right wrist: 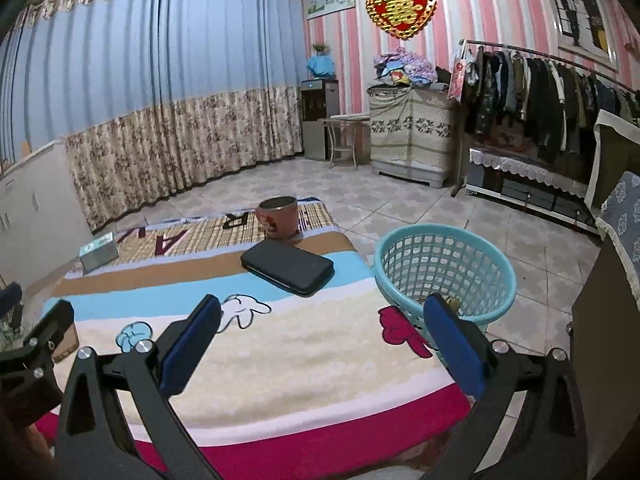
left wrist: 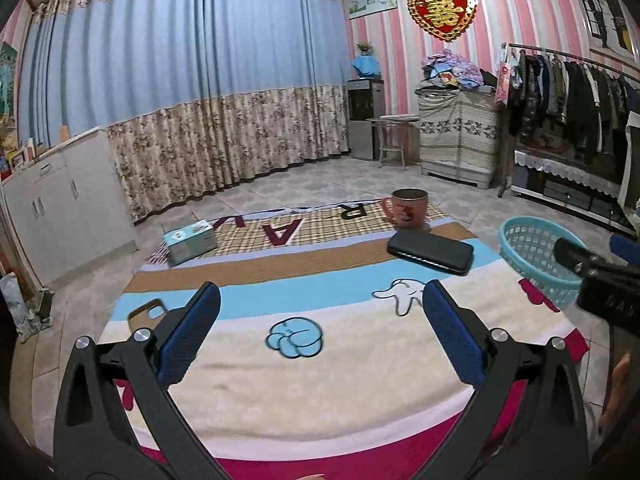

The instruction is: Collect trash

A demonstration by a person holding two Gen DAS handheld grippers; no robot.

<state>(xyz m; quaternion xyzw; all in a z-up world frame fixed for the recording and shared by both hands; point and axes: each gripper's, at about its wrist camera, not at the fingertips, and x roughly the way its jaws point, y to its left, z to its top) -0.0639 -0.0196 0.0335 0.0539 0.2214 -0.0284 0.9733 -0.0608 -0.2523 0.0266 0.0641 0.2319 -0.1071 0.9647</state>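
Note:
A light blue mesh basket (right wrist: 444, 268) stands on the floor at the table's right edge; something small and yellowish lies inside it behind my right finger. It also shows in the left wrist view (left wrist: 536, 260). My left gripper (left wrist: 320, 300) is open and empty above the cartoon-print cloth (left wrist: 320, 360). My right gripper (right wrist: 322, 316) is open and empty over the cloth's right part, its right finger in front of the basket. The right gripper's body shows in the left wrist view (left wrist: 600, 280).
On the cloth lie a black phone-like case (right wrist: 288, 266), a pink mug (right wrist: 278, 216), a teal tissue box (left wrist: 190, 242) and a tan phone case (left wrist: 148, 312). White cabinets (left wrist: 60, 208) stand left, a clothes rack (right wrist: 540, 100) right.

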